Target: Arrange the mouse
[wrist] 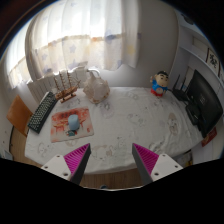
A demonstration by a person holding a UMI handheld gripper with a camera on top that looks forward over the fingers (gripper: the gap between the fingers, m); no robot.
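Observation:
A small bluish-grey mouse (72, 126) lies on a picture-printed mouse pad (73, 117) at the left of a table covered with a white patterned cloth (125, 120). A black keyboard (40, 112) lies slanted just left of the pad. My gripper (112, 162) is open and empty, with its magenta pads (78, 158) spread wide above the table's near wooden edge. The mouse is well ahead of the left finger, with nothing between the fingers.
A white plush toy (96, 88) and a wooden rack (65, 86) stand at the back left. A colourful doll (158, 82) stands at the back right. A black device (205, 105) is at the right edge. Curtains (90, 40) hang behind.

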